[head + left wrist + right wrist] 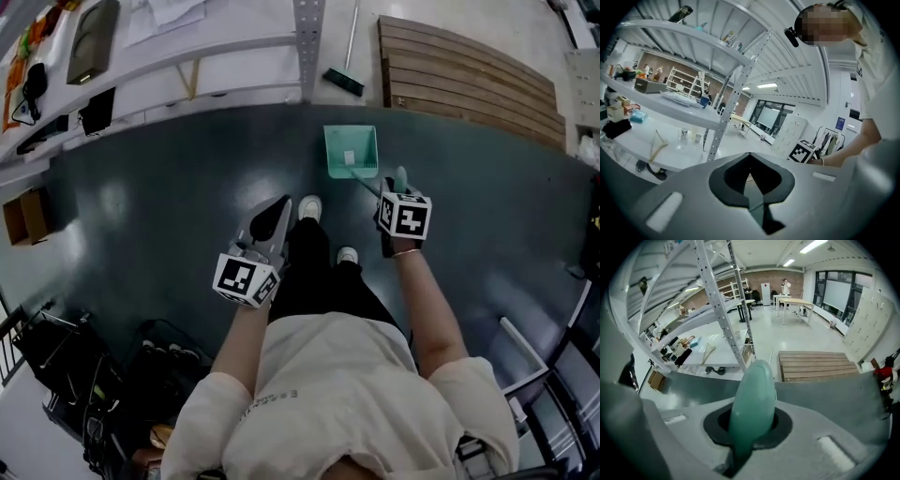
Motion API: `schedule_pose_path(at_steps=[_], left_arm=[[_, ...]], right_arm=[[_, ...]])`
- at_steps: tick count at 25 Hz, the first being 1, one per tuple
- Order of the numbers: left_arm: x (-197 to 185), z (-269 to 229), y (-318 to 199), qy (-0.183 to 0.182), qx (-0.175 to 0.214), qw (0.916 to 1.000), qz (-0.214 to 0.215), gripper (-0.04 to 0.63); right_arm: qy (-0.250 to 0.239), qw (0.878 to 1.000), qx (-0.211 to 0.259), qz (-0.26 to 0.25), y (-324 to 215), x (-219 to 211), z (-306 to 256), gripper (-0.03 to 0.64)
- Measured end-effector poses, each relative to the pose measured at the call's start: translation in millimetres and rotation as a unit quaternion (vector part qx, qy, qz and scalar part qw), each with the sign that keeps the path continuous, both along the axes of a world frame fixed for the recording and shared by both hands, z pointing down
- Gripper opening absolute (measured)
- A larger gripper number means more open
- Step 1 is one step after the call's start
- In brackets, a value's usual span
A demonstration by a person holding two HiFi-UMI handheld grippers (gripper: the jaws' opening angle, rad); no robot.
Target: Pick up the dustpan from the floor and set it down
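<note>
Left tool (274, 216): jaws closed together, nothing between them, held beside the person's leg.
Right tool (391, 187): jaws clamped on the handle (752, 408) of the green dustpan (351, 150).
Dustpan: just ahead of the person's shoes, pan angled away over the dark floor (169, 197); floor contact cannot be told. Contents: one small pale patch inside.
Beyond: broom (344, 81), wooden pallet (469, 75).
</note>
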State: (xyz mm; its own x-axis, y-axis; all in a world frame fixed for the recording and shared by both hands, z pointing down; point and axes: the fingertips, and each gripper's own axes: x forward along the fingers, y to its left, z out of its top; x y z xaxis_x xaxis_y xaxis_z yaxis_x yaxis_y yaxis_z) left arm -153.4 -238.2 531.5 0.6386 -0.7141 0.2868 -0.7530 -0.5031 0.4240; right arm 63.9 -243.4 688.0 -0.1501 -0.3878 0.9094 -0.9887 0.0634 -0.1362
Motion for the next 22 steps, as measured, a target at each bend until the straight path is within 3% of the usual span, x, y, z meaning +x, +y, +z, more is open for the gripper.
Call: schedule_pose_path(at_steps=[10,14,18,22], left_arm=[[12,43,-46,0.005,0.004,0.9999,0.010,0.017],[18,39,-45,0.009,0.004,0.9995,0.029,0.017],[31,32,-38,-0.001,-0.002,0.9993,0.037,0.017],[29,19,-29,-0.009,0.000,0.9995,0.030,0.017]], right_arm=[[0.021,1.000,0.001,0.006,-26,0,60,0.005],[-0.003,1.000,-0.010,-0.001,-27,-8,66,0.007],[-0.010,0.999,-0.032,0.005,-13,1,72,0.233],[0.011,1.000,-0.004,0.006,-12,10,55,0.288]])
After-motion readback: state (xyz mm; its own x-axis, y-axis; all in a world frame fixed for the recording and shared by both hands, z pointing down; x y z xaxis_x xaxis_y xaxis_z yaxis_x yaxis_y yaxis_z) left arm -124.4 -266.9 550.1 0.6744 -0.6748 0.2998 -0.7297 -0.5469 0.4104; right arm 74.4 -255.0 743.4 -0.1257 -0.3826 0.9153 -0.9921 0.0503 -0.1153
